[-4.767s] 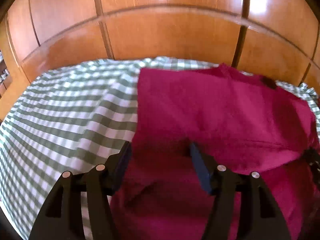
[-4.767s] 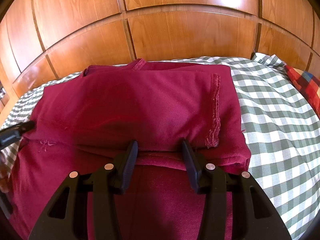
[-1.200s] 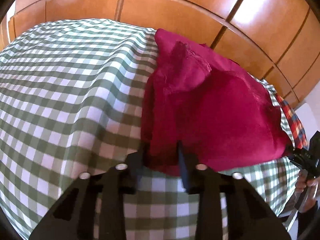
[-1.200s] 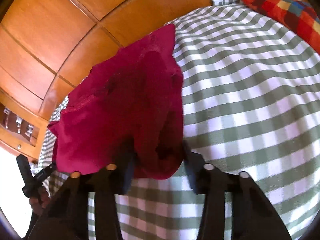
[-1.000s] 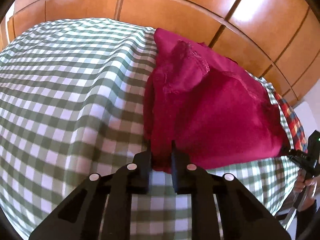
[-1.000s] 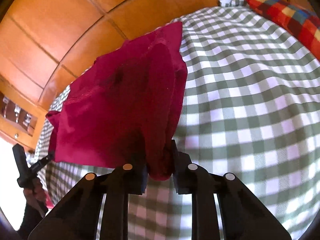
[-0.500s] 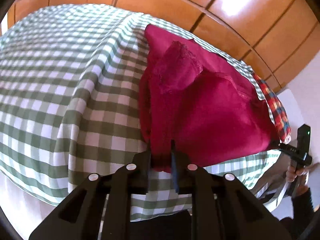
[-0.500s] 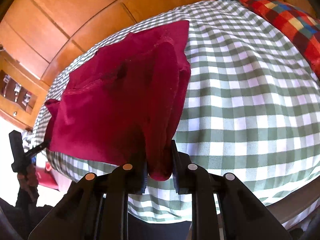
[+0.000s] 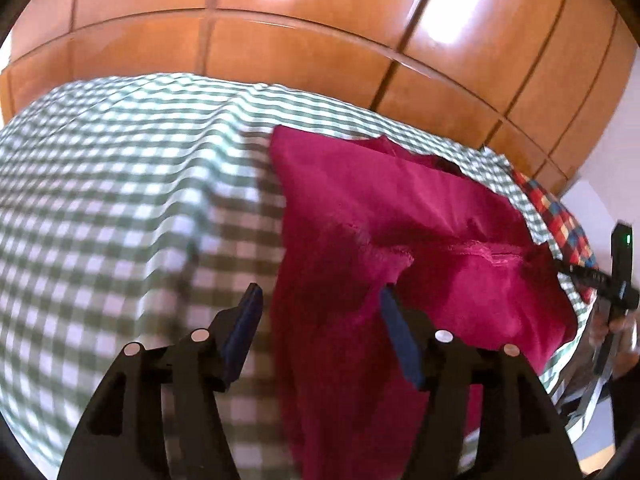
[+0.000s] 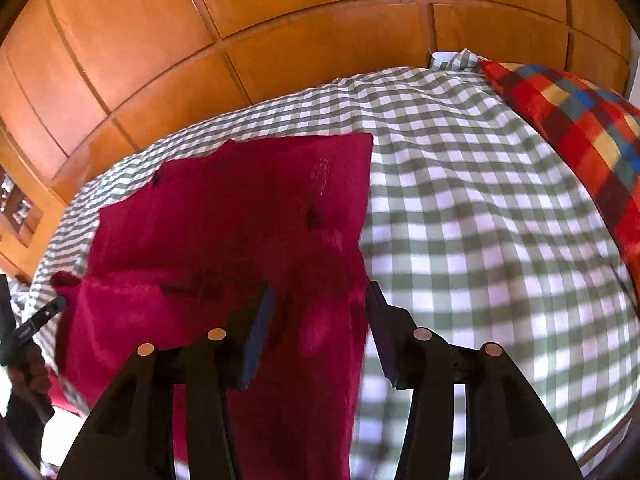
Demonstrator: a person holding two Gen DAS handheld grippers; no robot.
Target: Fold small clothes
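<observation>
Presently spread wide, the left gripper (image 9: 320, 320), both blue-padded fingers (image 9: 246, 326) parted and gripping nothing; poised over the left border of the crimson garment (image 9: 400, 240), one finger above bare checked cloth, the other above red fabric. Likewise parted and holding nothing, the right gripper (image 10: 320, 312), straddling the garment's right border, its left finger (image 10: 258, 332) over red cloth and its right one just past the hem, above green squares. Folded into a rough rectangle, the crimson garment (image 10: 240, 220), lying flat on the green-and-white checked bedspread (image 9: 100, 200), its far edge close to the bedspread's far edge by the wooden panelled wall (image 9: 320, 40). Across the middle, a raised seam or fold ridge running crosswise, with the near part of the cloth trailing toward the bedspread's near edge and out of view below both sets of fingers. Motion-blurred on the near side in both views, so no telling whether the near layer drapes over the edge or lies level. At the bedspread's right side, a red, yellow and blue plaid cloth (image 10: 580, 128) lying on the bedspread (image 10: 480, 200). Visible at the far right of the left-wrist view, the other black tool with a small green light; at the far left of the right-wrist view, a dark fingertip of its counterpart.
</observation>
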